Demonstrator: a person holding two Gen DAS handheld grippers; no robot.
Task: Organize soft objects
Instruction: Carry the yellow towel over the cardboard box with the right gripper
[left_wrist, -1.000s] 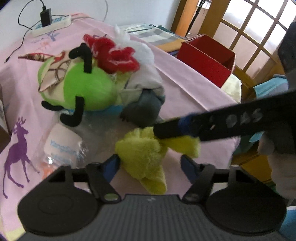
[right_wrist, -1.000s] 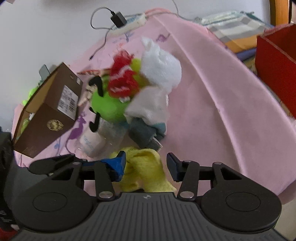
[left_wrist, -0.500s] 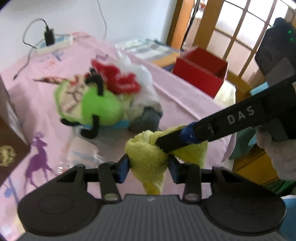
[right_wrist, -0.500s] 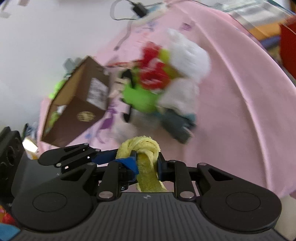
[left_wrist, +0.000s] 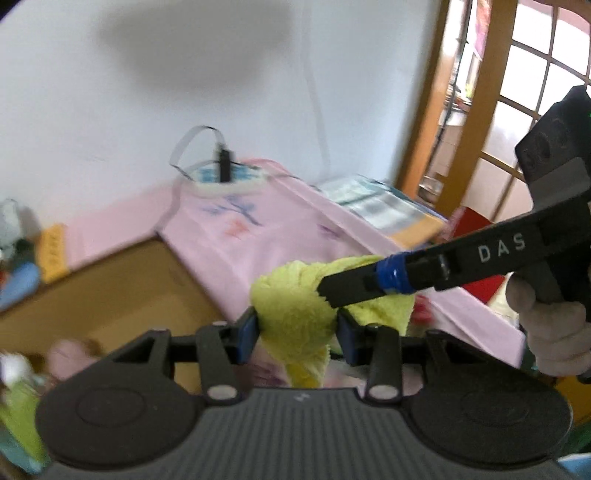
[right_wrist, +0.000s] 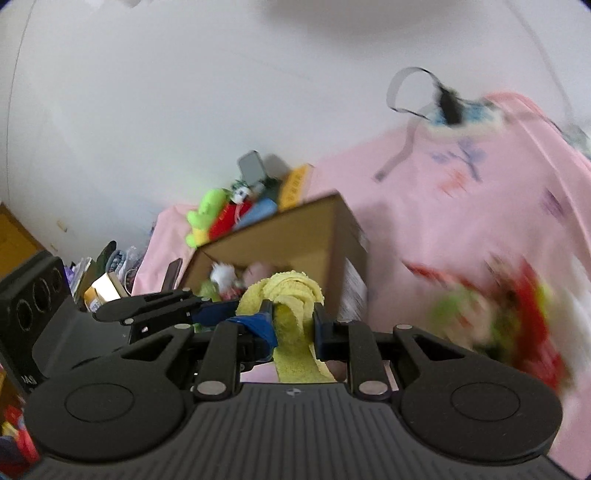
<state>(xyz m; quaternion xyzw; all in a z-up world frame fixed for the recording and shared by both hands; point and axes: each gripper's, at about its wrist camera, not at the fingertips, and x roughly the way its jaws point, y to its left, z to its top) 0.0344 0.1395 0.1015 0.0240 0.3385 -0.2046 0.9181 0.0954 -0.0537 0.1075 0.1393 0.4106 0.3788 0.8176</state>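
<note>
- Brown cardboard box (right_wrist: 332, 236) is sitting at the left, open, with small plush toys (right_wrist: 225, 275) lying inside it.
- Yellow-green terry cloth (left_wrist: 295, 314) is hanging in the air near the box, above the pink tablecloth (left_wrist: 236, 243), bunched on top, its long axis running roughly upright and its tail trailing downward.
- The left gripper (left_wrist: 297, 330) is pinching the bunched cloth between its blue pads.
- The right gripper (right_wrist: 293, 325) is reaching in from the right side, its jaws pressed onto a narrow fold of the same cloth.
- A blurred heap of red, green and white soft toys (right_wrist: 517, 314) is lying on the tablecloth at far right.
</note>
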